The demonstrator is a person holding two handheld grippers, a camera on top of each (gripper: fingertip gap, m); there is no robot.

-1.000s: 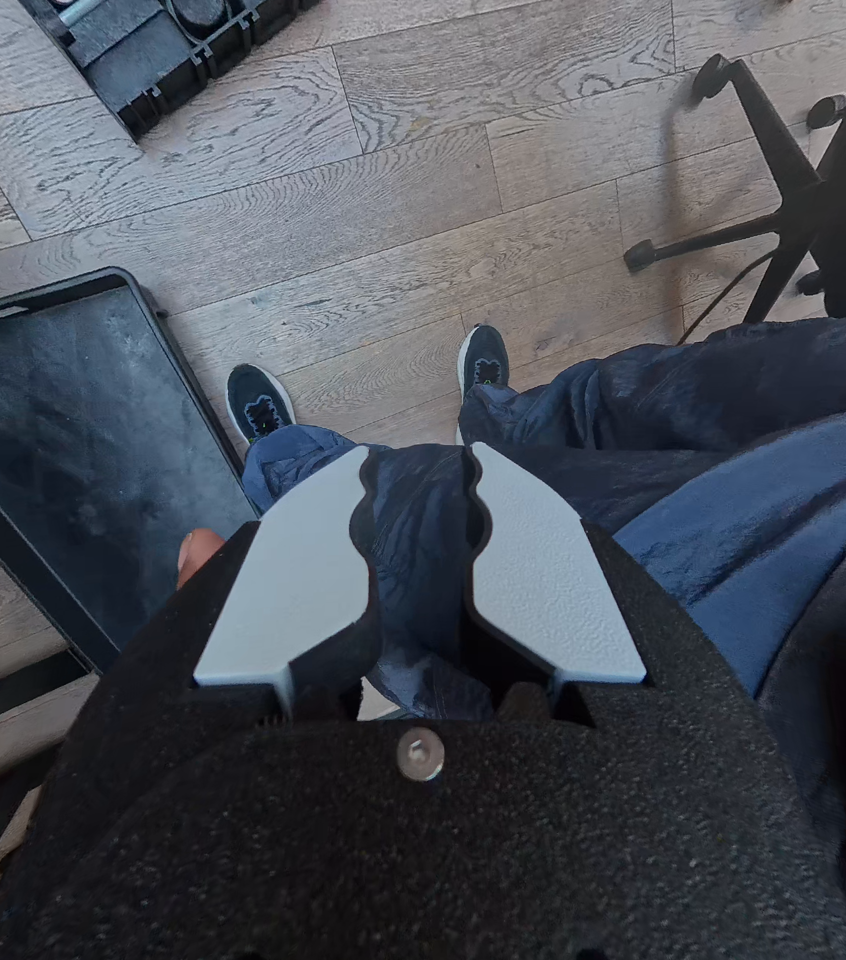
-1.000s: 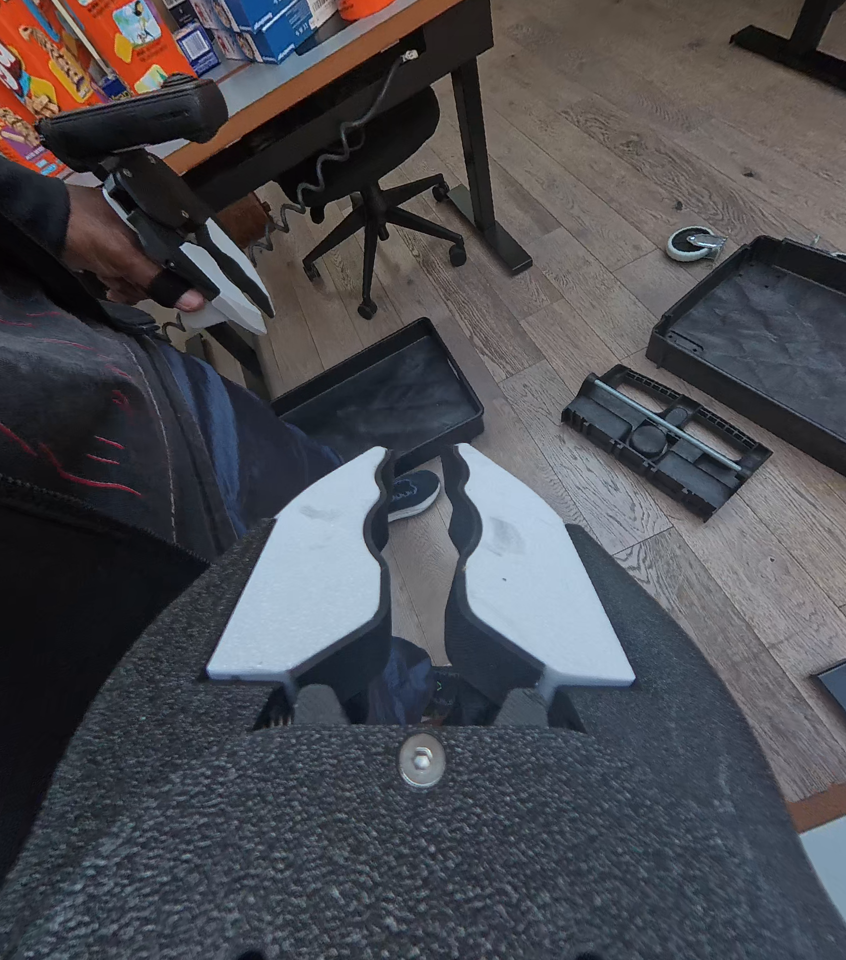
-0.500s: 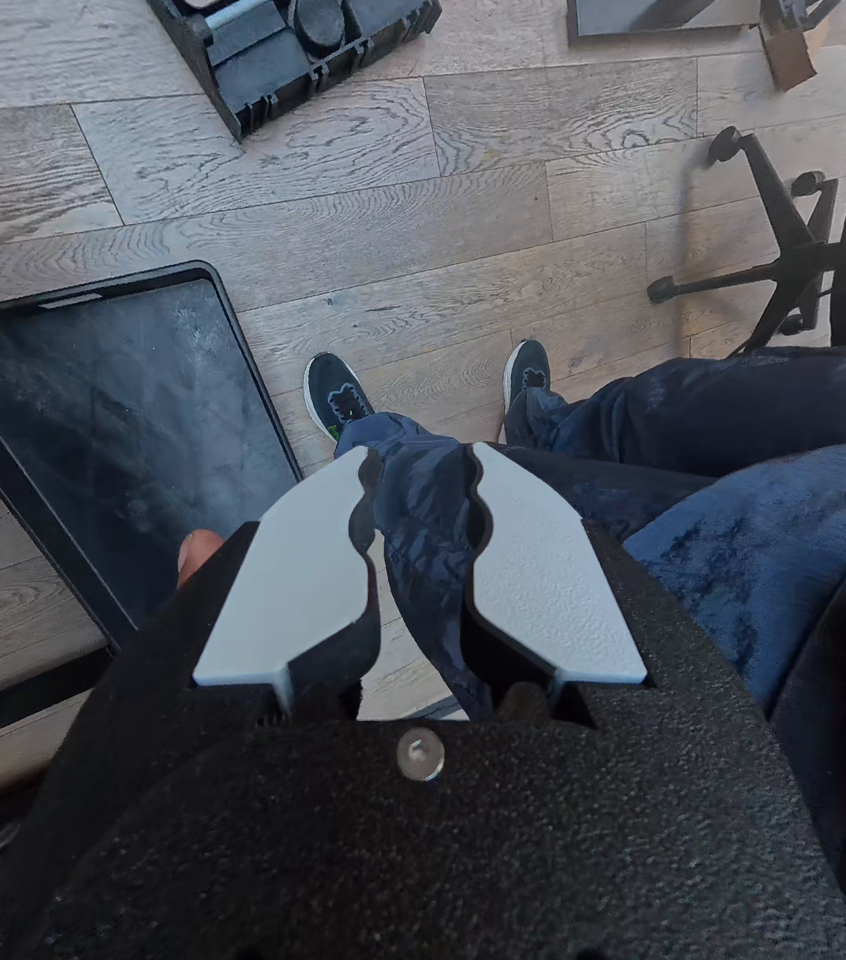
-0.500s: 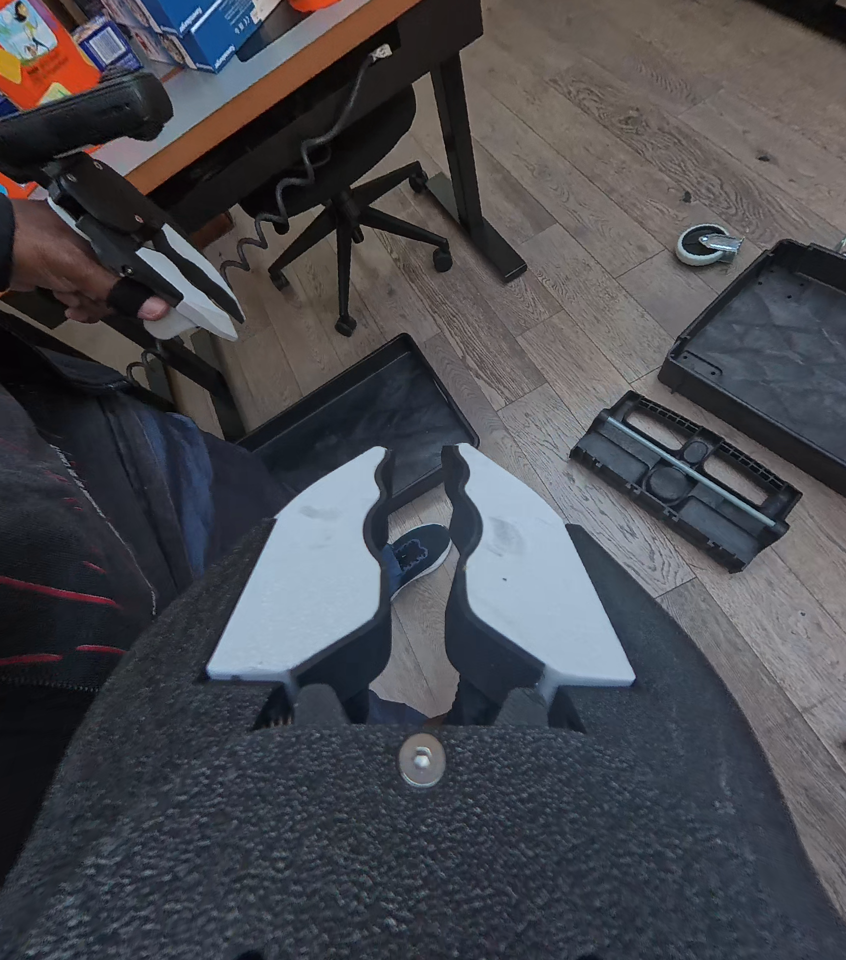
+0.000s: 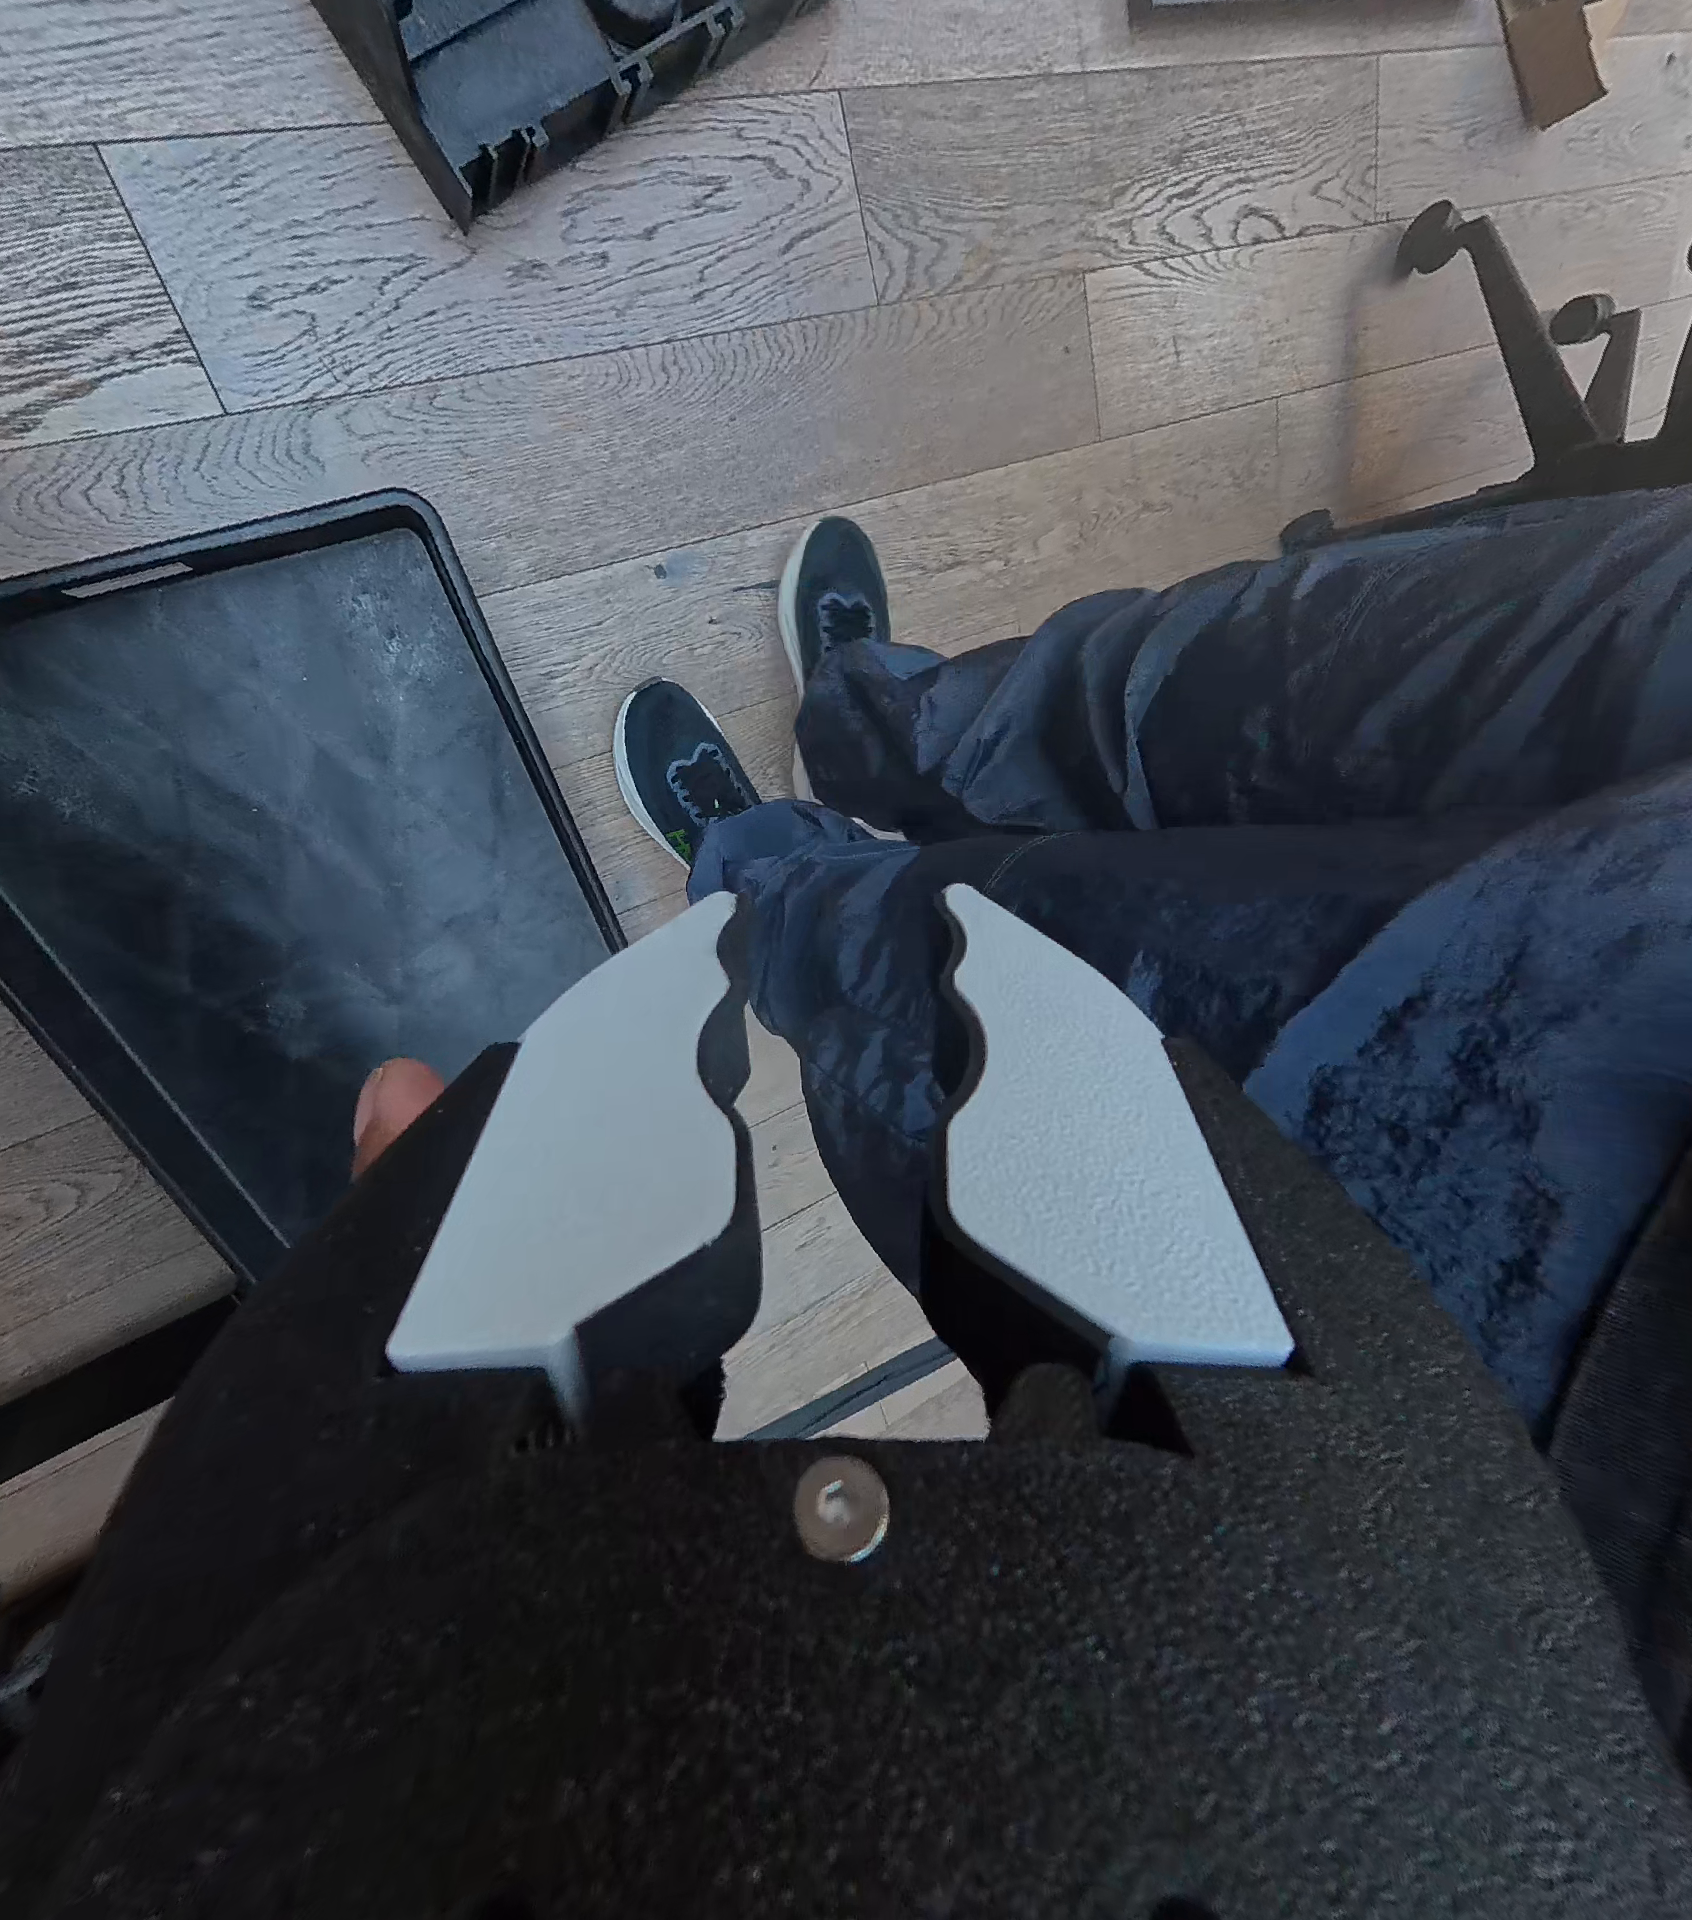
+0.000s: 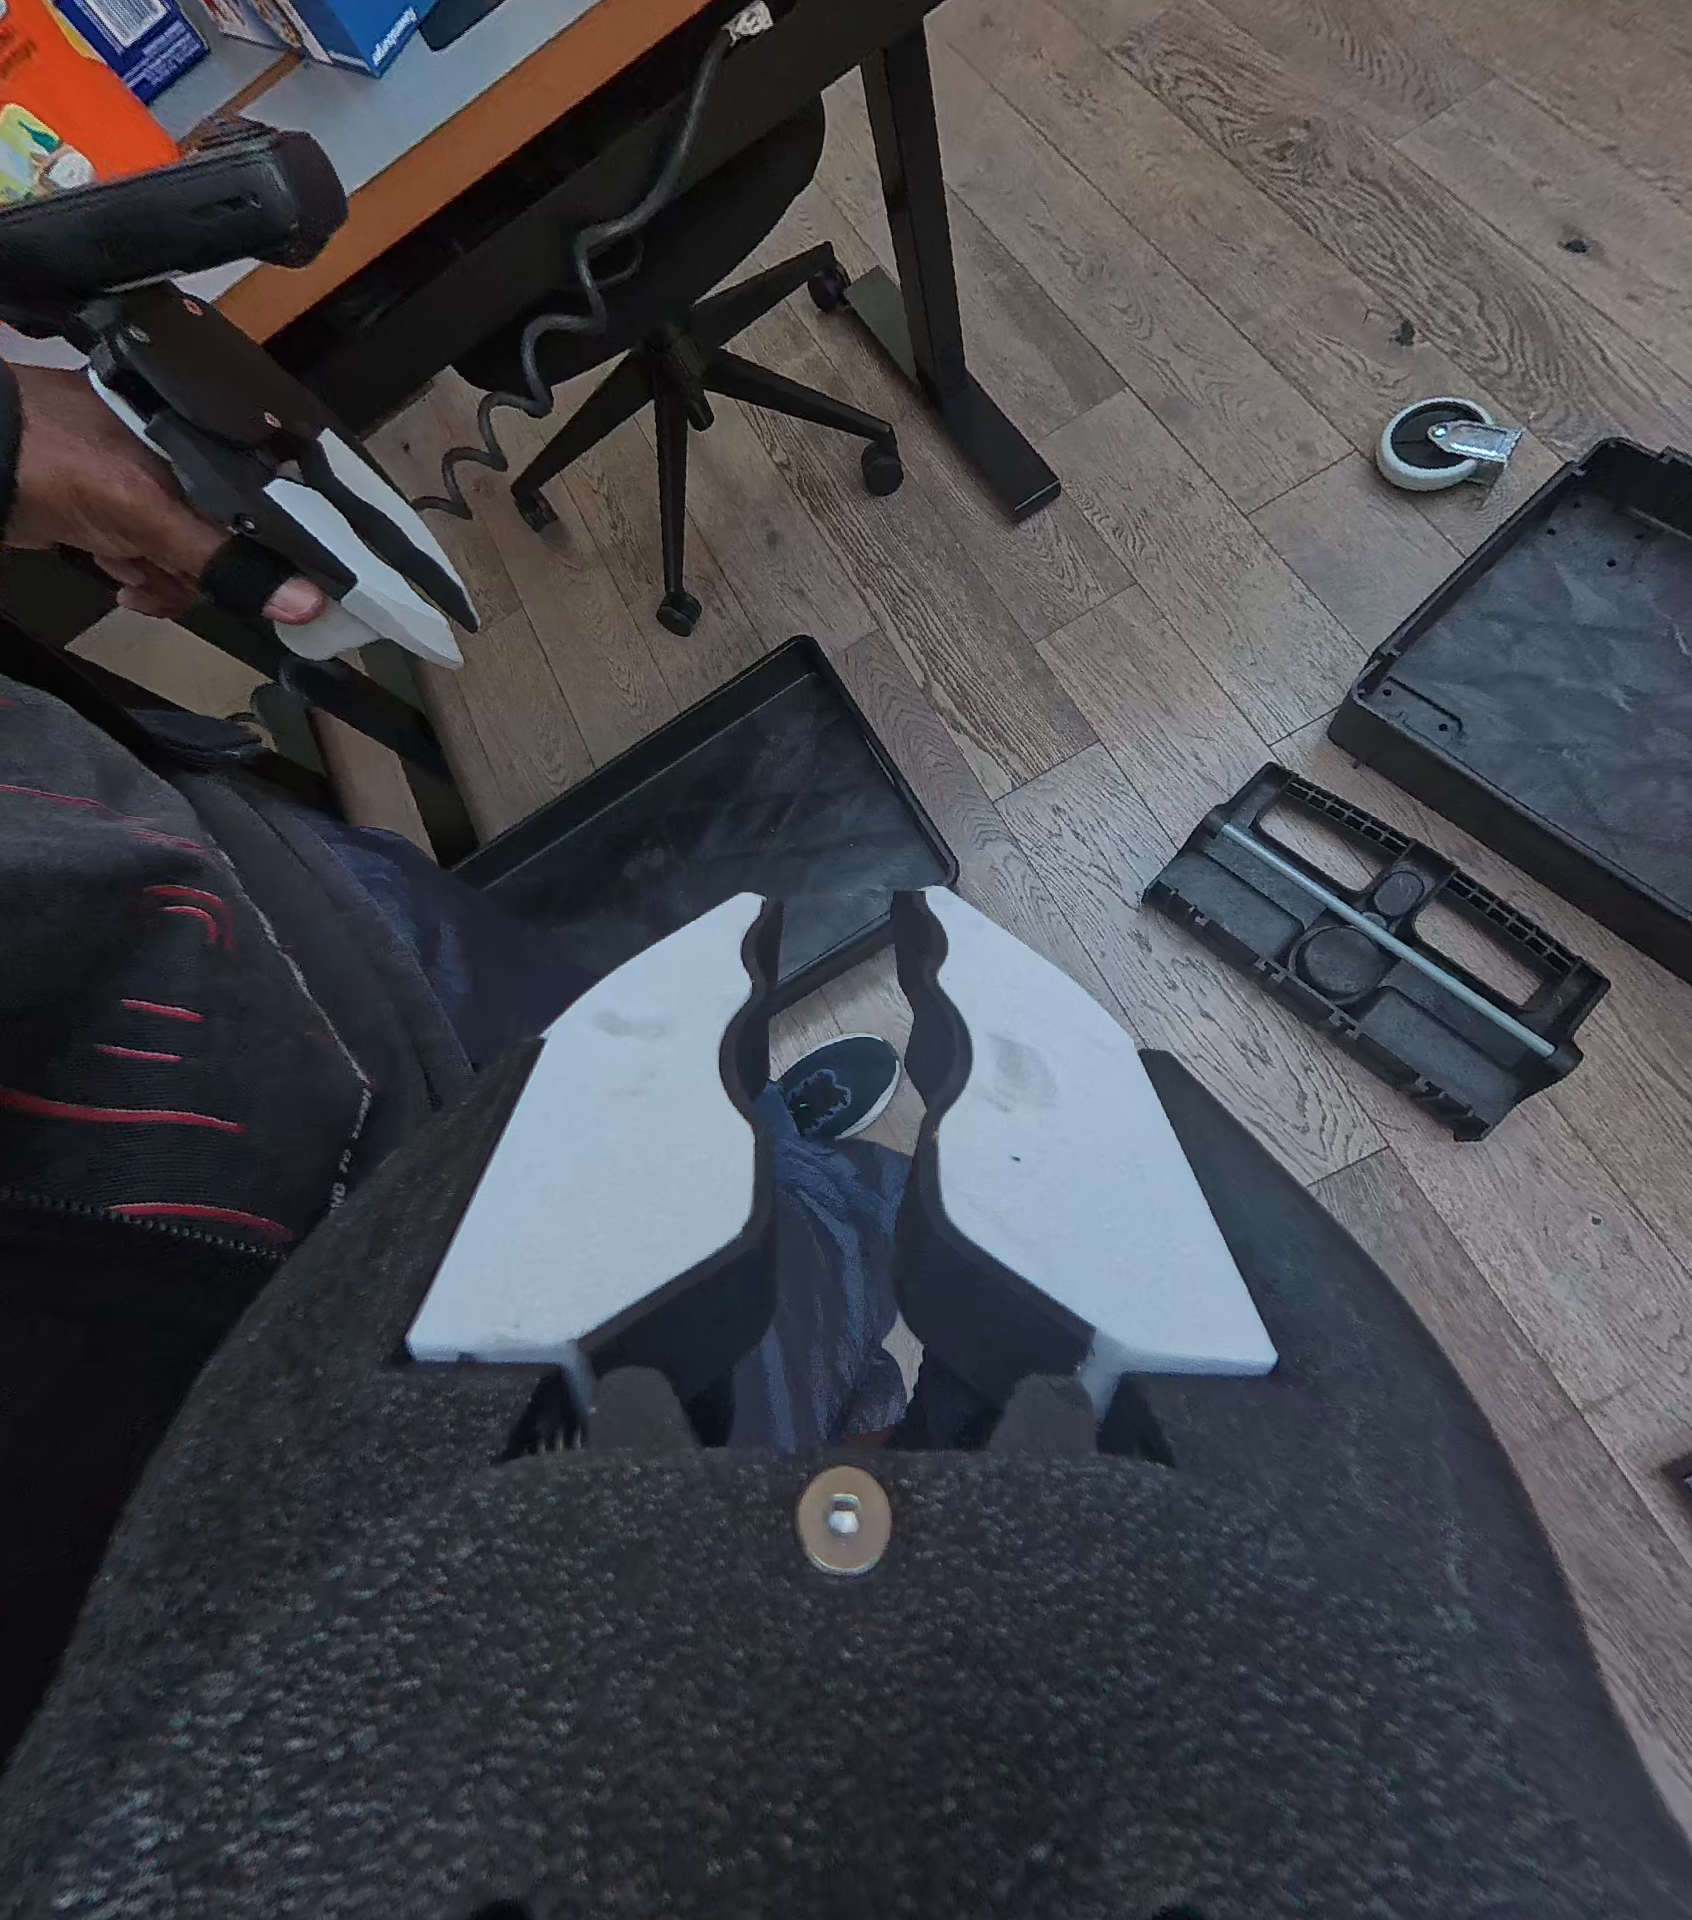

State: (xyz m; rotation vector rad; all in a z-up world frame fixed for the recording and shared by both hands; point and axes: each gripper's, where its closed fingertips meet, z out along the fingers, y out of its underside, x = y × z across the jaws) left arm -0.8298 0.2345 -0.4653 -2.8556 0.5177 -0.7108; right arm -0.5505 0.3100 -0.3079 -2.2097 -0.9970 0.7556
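Left claw [image 5: 840, 914] empty, tray [image 5: 499, 665] beside, legs [image 5: 1237, 748] below

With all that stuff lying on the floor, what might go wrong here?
1. The person's black sneaker rests right beside the shallow black plastic tray; standing up might mean stepping on it.
2. The loose grey caster wheel on the wood floor could roll underfoot.
3. Both tongs, left and right, hang open and empty over the legs.

Pale grey-brown wood-plank flooring [image 6: 1185, 343] is catching daylight. A black swivel office chair [image 6: 686, 312] is standing under an orange-edged, black-legged desk [image 6: 883, 135].
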